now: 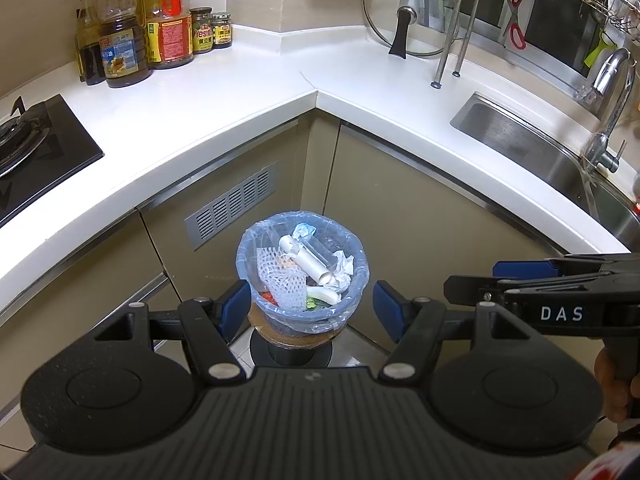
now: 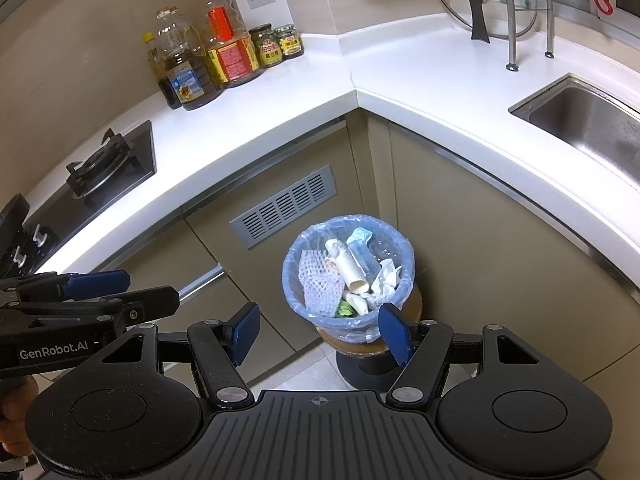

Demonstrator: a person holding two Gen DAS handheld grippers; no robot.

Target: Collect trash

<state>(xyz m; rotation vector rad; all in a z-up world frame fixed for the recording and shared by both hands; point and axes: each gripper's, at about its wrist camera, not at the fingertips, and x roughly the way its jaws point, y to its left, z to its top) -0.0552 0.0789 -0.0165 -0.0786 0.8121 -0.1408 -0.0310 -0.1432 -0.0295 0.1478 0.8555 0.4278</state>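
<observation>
The left gripper (image 1: 306,306) and right gripper (image 2: 320,330) hung side by side, angled downward. Both had jaws spread apart, with nothing clamped between their blue pads.

Right gripper (image 2: 318,330) jaws apart and empty, above a bag-lined trash bin (image 2: 349,276) of wrappers, perhaps food scraps, white countertop (image 2: 280,120) beyond

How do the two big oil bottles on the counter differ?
The left oil bottle has dark oil filling only its lower part, clear above; the right oil bottle looks golden and fuller. The left one carries a blue-and-white label, the right one red and yellow labels. In the left wrist view the left one stands nearer the counter edge. Both are upright clear plastic jugs, side by side against the wall.
</observation>
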